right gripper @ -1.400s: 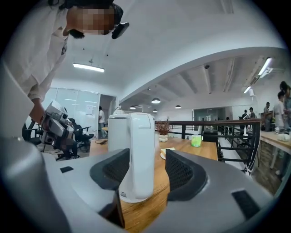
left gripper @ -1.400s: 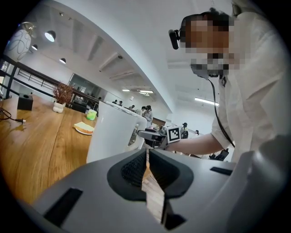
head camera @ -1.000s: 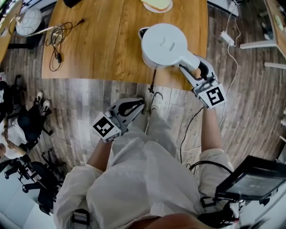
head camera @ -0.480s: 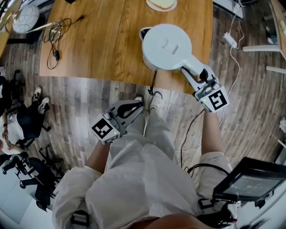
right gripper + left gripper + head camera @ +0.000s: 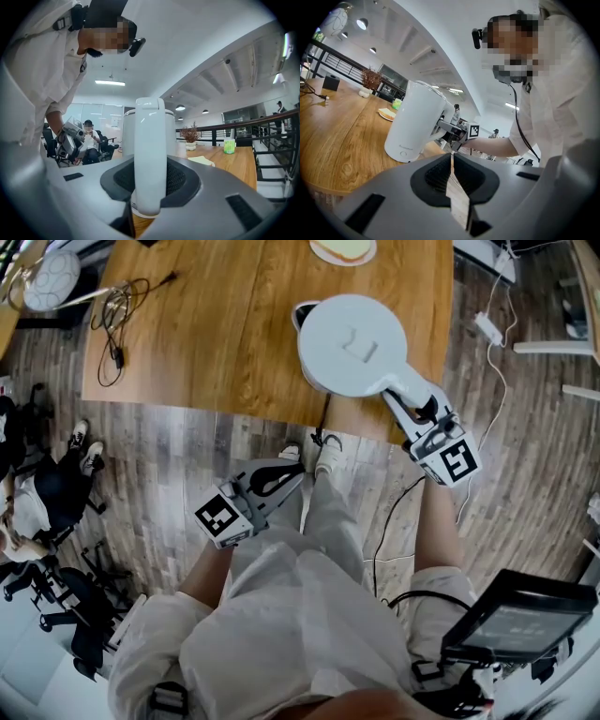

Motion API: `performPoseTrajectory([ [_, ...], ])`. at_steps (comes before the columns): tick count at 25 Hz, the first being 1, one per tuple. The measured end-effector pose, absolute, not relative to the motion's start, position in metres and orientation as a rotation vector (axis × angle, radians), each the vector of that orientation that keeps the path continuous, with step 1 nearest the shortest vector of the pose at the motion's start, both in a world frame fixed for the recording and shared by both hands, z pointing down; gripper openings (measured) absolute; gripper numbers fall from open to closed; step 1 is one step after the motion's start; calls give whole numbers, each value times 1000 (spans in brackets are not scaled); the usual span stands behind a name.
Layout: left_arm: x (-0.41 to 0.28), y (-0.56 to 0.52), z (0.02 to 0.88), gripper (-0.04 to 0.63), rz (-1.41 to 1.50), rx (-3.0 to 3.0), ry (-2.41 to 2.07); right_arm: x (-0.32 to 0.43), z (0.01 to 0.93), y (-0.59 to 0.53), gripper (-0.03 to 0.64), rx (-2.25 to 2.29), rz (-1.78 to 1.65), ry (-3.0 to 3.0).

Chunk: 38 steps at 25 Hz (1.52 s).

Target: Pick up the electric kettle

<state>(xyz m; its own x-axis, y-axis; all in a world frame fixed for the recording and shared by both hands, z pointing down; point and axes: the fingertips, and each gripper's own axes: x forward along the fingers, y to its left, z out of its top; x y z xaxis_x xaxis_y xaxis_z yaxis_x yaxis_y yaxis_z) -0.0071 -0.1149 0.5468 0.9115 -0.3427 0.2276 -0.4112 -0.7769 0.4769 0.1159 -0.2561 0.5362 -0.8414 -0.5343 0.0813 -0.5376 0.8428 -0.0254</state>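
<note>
A: Where's the electric kettle [image 5: 352, 343] rn?

B: We see it upright on the wooden surface [image 5: 234, 334], near the front edge, twd the right end. White body, lid on, handle [image 5: 150, 154] pointing back at us.

A: And the right tongs [image 5: 415, 407]?

B: We've got them level, pinching that handle. They've just been closing in, and the right gripper view shows the white handle upright between the two dark pads, w/ both pads against it.

A: Is it off the surface?

B: From the left gripper view its base looks to sit on the wood; we can't say more than that.

A: Left tongs [image 5: 292, 474]?

B: Pressed together, nothing btwn them. We hold them low, off the front edge of the surface, over the plank floor [image 5: 187, 456] and just in front of our legs, tips aimed twd the kettle but well apart from it.

A: Anything else on the surface?

B: A loose black cable [image 5: 117, 315] at the far left corner and a plate [image 5: 343, 249] w/ sth pale on it at the back edge, beyond the kettle. Neither touches it.
</note>
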Motion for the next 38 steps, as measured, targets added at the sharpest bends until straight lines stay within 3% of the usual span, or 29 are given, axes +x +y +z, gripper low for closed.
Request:
performPoseTrajectory([
  [5, -16, -132, 545, 12, 133, 2584, -617, 116, 538, -257, 103, 835, 72, -2958],
  [6, -20, -140, 545, 45, 129, 2595, -641, 115, 539, -257, 103, 828, 73, -2958],
  [10, -32, -188, 546, 397, 166, 2698, -774, 114, 540, -258, 103, 804, 74, -2956],
  [12, -30, -212, 551, 519, 231, 2741, -810, 116, 540, -258, 103, 796, 75, -2954],
  [14, -26, -233, 553, 584, 255, 2790, -823, 115, 540, -258, 103, 789, 77, -2949],
  [38, 48, -297, 544, 586, 233, 3166, -355, 114, 534, -263, 100, 725, 132, -2967],
])
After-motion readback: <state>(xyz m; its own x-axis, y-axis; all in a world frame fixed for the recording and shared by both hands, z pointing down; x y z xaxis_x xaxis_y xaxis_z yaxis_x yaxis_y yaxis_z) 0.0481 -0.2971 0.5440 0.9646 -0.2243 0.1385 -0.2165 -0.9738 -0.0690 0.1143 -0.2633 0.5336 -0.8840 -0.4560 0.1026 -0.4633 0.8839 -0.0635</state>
